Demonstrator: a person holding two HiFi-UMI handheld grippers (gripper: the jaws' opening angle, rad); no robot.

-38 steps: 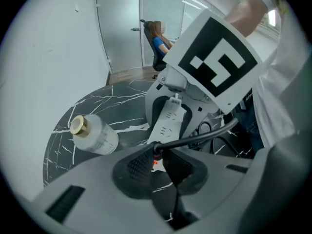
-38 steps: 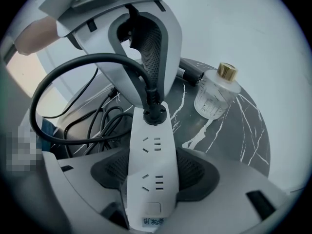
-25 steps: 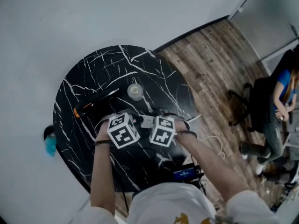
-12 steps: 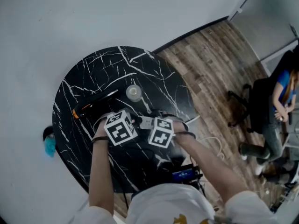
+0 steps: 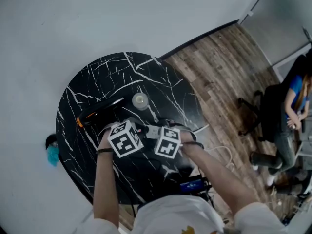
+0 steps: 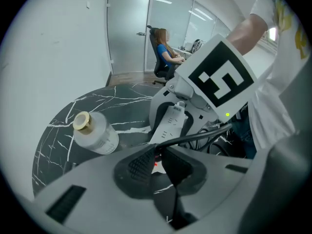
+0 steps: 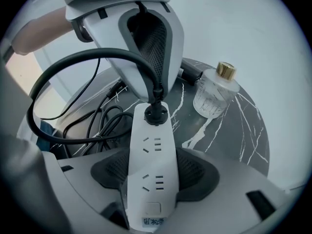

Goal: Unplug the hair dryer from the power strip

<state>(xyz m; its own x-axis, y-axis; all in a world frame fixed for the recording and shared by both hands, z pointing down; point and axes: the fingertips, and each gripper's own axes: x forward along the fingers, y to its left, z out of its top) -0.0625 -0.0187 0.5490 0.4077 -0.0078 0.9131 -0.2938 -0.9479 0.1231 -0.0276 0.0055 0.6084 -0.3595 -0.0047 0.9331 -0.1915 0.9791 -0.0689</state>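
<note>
The head view is dim and a bit grey. The black table (image 5: 92,96) looks dark. The white wall (image 5: 73,23) in the upper left is pale, with no hard shadows.

In the left gripper view, light comes from ceiling lamps (image 6: 161,0) at the top. The upper right edge glows very bright. The left gripper (image 6: 157,156) at the bottom is close and blurry.

In the right gripper view the power strip (image 7: 148,169) is bright and sharp. The gold cap of the glass bottle (image 7: 214,94) gleams.

Both gripper views bend at the edges and have black corners.
</note>
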